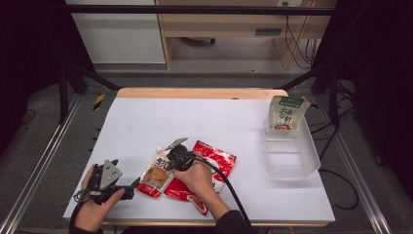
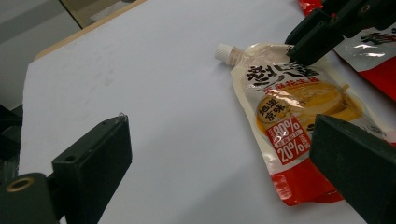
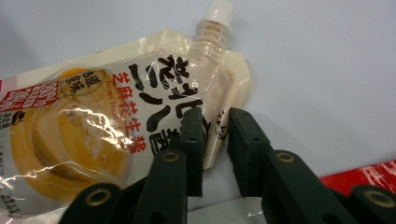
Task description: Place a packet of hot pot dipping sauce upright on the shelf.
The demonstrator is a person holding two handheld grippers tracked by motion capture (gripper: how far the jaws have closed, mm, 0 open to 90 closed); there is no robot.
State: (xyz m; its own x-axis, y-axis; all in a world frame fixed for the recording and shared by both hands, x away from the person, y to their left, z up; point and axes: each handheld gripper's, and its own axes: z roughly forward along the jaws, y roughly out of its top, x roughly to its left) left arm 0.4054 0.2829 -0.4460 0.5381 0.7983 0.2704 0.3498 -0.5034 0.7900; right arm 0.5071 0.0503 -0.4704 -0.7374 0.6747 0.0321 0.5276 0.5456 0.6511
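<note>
Right tool (image 3: pixel 215 154) has its jaws nearly together, pinching the spout pouch's (image 3: pixel 116 126) upper edge just below the cap — pouch flat on the desk (image 1: pixel 219 117), long axis running back toward the idle, wide-apart left tool (image 1: pixel 134 184).

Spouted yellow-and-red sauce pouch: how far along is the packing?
Done: one green-and-white pouch already stands in the clear plastic bin. In hand: the right claw is pinching the upper edge of the spouted yellow-and-red sauce pouch, which lies flat on the white table. Left: lifting it and, probably, the red flat packet beside it. Left claw waits open.
</note>
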